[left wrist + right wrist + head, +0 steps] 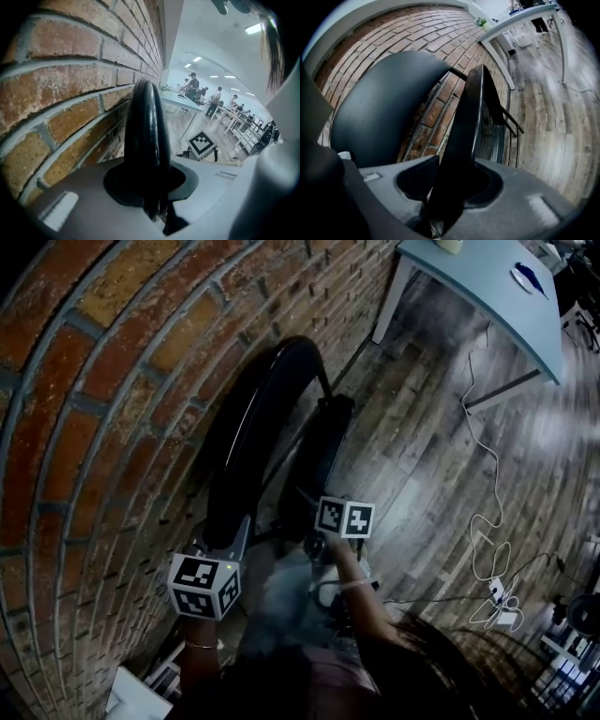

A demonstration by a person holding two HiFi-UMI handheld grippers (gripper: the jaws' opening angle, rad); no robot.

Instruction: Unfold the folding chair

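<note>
1. The left gripper [150,190] is clamped on the rounded top edge of the backrest [145,122]. The black rim is pinched between both jaws.
2. The right gripper [445,190] is set around the front edge of the seat [469,112]. The panel runs slantwise between the jaws, and a gap is seen at one pad, so a firm clamp is not judged to be made yet.
3. The folding chair [272,427] is found folded flat and upright, leaned against the brick wall [103,381] on the wooden floor [422,456]. The seat lies close beside the backrest.
4. Both panels are judged to be stiff moulded plastic with a smooth sheen, so slipping under a light pinch is to be expected. A deep bite over the rim is advised, not a hold at the very lip.
5. The thin frame tubes [511,119] suggest a moderate weight, which can be carried by two grips but is likely to swing about its hinge.
6. The backrest is best held steady while the seat edge is drawn away from the wall. The feet may skid on the smooth boards, and the cable [483,521] lying well apart on the floor is to be avoided.
</note>
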